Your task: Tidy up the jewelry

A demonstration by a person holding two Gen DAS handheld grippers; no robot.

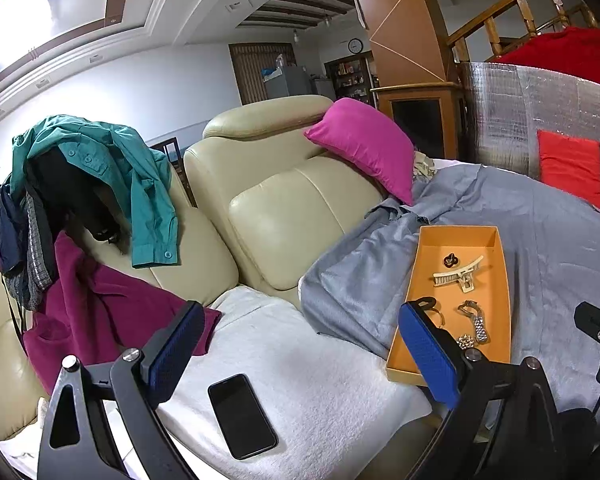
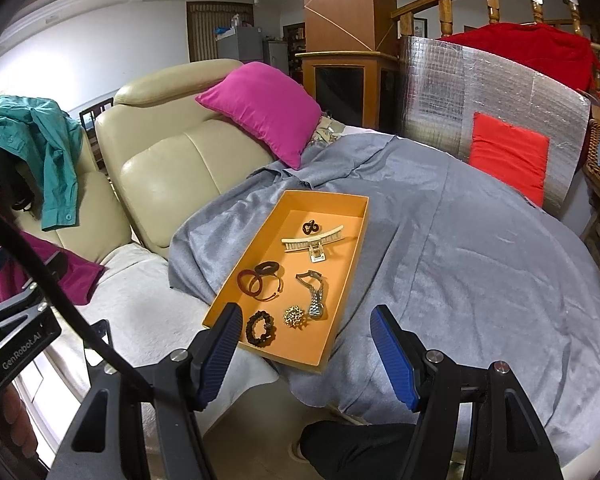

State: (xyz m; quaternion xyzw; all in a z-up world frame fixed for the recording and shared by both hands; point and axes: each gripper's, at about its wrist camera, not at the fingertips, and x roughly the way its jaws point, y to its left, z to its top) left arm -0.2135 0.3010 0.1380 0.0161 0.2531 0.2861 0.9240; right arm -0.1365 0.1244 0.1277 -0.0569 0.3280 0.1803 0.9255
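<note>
Two tools gaping wide and empty, right tool over orange tray's near rim, left tool over towel.

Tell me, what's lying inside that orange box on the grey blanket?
Inside the orange box: a cream hair claw, a small dark clip, reddish bangles, a metal watch, a gold brooch and a black beaded bracelet. Its near-left corner is covered by a gripper finger.

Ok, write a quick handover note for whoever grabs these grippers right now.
Left gripper: open, empty, over the white towel near the phone.
Right gripper: open, empty, at the near end of the orange tray.
In the tray, on the grey blanket: hair clip, watch, bangles, beaded bracelet, brooch.
Nothing lies loose outside the tray; check the arrangement.
</note>
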